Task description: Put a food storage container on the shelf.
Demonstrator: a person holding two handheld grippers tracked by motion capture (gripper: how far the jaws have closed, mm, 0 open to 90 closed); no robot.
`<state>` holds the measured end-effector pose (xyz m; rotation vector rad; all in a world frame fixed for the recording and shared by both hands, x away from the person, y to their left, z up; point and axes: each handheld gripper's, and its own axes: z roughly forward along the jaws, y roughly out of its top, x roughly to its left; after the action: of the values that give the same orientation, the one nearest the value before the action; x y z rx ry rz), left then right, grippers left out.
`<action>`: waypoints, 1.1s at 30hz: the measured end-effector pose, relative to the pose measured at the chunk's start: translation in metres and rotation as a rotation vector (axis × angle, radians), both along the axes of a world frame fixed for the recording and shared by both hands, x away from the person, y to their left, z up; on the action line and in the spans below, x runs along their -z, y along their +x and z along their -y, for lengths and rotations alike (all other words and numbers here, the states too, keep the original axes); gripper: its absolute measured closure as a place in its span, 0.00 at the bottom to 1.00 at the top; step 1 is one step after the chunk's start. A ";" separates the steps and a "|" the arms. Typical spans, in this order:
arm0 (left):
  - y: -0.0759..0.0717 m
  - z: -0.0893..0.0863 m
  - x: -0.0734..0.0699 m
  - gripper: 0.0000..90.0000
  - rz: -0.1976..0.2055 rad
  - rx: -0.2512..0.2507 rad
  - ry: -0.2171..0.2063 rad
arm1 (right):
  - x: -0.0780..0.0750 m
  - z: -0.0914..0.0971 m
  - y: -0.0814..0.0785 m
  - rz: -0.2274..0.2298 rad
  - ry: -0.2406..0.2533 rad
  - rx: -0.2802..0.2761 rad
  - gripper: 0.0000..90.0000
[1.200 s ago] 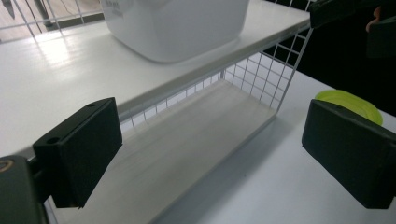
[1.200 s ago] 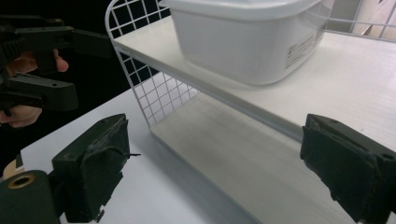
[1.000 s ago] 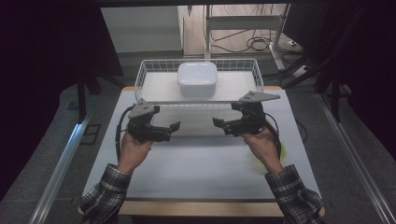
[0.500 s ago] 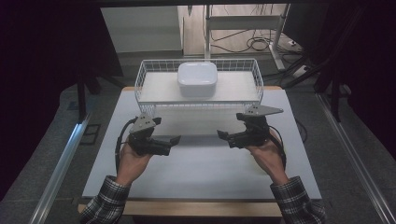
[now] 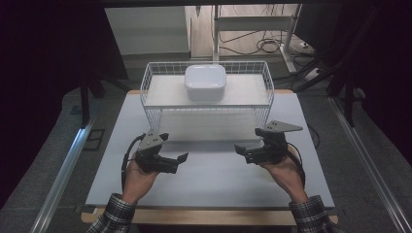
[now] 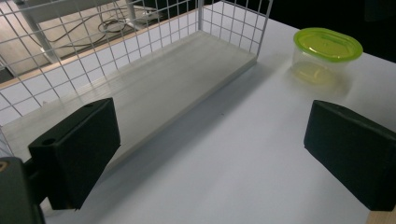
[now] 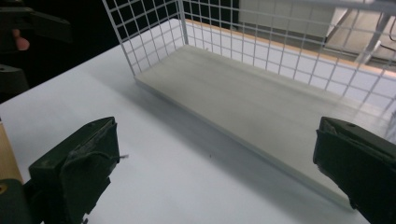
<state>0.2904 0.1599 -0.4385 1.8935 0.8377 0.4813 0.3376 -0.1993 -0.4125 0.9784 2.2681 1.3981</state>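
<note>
Looks like the approach step, with nothing gripped yet. Hovering low over the table, just short of the basket: left gripper and right gripper, well apart, both with jaws spread wide and empty, tips turned inward toward each other. Sitting in the basket, mid-back against the mesh: a white box. Standing on the table just past the basket's end, seen from the left gripper view: a green-lidded tub, upright, lid on. Next move probably calls for picking one target, squaring the open jaws to it and closing on its sides; for the tub, a reach across bare tabletop. Plenty of open room between the grippers and along the basket's front. To mind: the mesh walls, easy to snag a jaw on; the basket floor's raised front edge; the table edge close behind the tub.
</note>
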 end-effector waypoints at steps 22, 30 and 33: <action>-0.037 -0.021 0.052 0.05 -0.057 -0.072 0.010 | 0.041 0.013 -0.036 -0.025 -0.068 0.026 0.08; -0.050 -0.015 0.072 0.04 -0.067 -0.060 0.064 | 0.061 0.010 -0.049 -0.033 -0.131 0.013 0.10; -0.051 -0.013 0.074 0.04 -0.066 -0.056 0.082 | 0.064 0.008 -0.051 -0.039 -0.156 0.012 0.11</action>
<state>0.2392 0.1727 -0.5127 1.9745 0.9290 0.4970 0.2869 -0.2077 -0.4769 0.9740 2.3548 1.1858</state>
